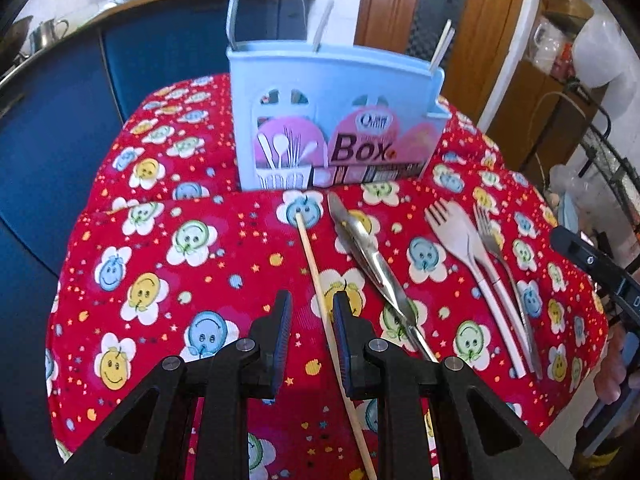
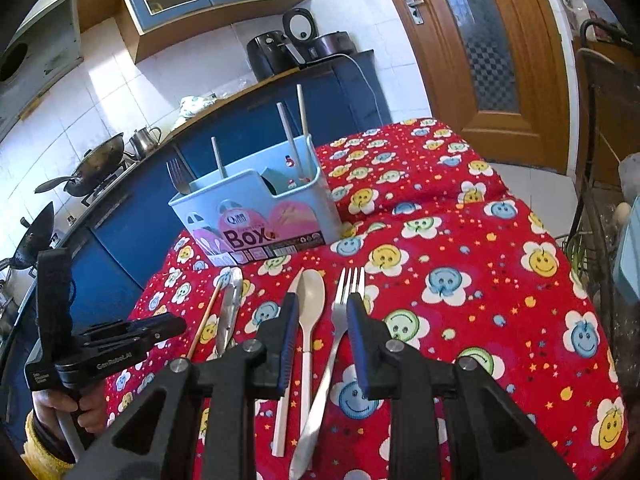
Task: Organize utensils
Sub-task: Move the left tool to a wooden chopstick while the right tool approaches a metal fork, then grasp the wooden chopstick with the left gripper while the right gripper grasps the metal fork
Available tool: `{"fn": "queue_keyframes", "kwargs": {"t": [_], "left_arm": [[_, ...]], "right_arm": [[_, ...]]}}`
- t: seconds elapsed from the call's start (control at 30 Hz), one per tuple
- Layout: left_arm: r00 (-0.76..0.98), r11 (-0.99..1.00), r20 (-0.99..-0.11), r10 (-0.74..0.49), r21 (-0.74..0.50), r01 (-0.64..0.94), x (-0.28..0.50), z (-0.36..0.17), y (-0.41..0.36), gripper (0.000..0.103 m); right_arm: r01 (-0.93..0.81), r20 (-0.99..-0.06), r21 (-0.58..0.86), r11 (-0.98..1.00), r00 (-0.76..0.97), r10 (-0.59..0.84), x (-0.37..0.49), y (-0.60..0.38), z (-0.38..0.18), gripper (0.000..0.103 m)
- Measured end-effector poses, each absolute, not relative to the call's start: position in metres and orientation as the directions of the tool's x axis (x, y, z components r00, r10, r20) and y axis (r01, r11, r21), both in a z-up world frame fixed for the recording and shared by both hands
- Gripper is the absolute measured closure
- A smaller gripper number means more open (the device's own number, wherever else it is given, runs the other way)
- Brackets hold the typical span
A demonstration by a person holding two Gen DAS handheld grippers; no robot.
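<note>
A light blue utensil box (image 1: pixel 336 120) stands at the far side of the red flowered cloth (image 1: pixel 168 264) and holds a fork and some sticks; it also shows in the right wrist view (image 2: pixel 256 216). My left gripper (image 1: pixel 312 312) is open, low over a wooden chopstick (image 1: pixel 316 272) that runs between its fingers. Beside the chopstick lie metal tongs (image 1: pixel 372 256), a white spork (image 1: pixel 460 240) and a metal fork (image 1: pixel 500 256). My right gripper (image 2: pixel 323 312) is open above a white spoon (image 2: pixel 312 300) and the metal fork (image 2: pixel 344 312).
The left gripper's body (image 2: pixel 96 344) sits at the table's left edge in the right wrist view. A blue kitchen counter (image 2: pixel 224 120) with woks and appliances runs behind the table. A wooden door (image 2: pixel 492 40) is at the back right. A wire rack (image 2: pixel 600 200) stands at the right.
</note>
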State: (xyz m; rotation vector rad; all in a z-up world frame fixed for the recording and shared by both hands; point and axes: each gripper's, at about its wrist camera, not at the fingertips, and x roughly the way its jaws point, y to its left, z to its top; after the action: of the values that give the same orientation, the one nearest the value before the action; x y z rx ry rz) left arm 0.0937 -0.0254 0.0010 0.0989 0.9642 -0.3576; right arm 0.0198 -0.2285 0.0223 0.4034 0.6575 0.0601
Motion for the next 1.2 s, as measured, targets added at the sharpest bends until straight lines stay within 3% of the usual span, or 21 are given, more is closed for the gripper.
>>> {"fn": "queue_keyframes", "kwargs": {"t": [0.43,0.87,1.03,1.2], "left_arm": [[0.376,0.932,-0.903,-0.209,-0.067,0.356,0.116,-0.012,-0.039,0.082],[0.334,0.936,-0.924,-0.187,-0.064,0.347,0.125,-0.011,-0.043,0.083],[0.359,0.942,-0.909,-0.211,-0.091,0.323,0.121,-0.012,-0.034,0.096],[0.363,0.939,-0.886,-0.289,-0.189,0.286,0.118,-0.013,-0.017,0.099]], "right_arm": [[0.088,-0.584,0.420,0.903,0.788,0.194,0.017,-0.243,0.013,0.076],[0.087,-0.588,0.432,0.897,0.782,0.207,0.019,-0.244,0.007,0.076],[0.080,-0.586,0.425,0.902,0.784,0.207,0.017,-0.241,0.010,0.076],[0.077,-0.600,0.410,0.909,0.773,0.205,0.018,-0.235,0.012,0.076]]}}
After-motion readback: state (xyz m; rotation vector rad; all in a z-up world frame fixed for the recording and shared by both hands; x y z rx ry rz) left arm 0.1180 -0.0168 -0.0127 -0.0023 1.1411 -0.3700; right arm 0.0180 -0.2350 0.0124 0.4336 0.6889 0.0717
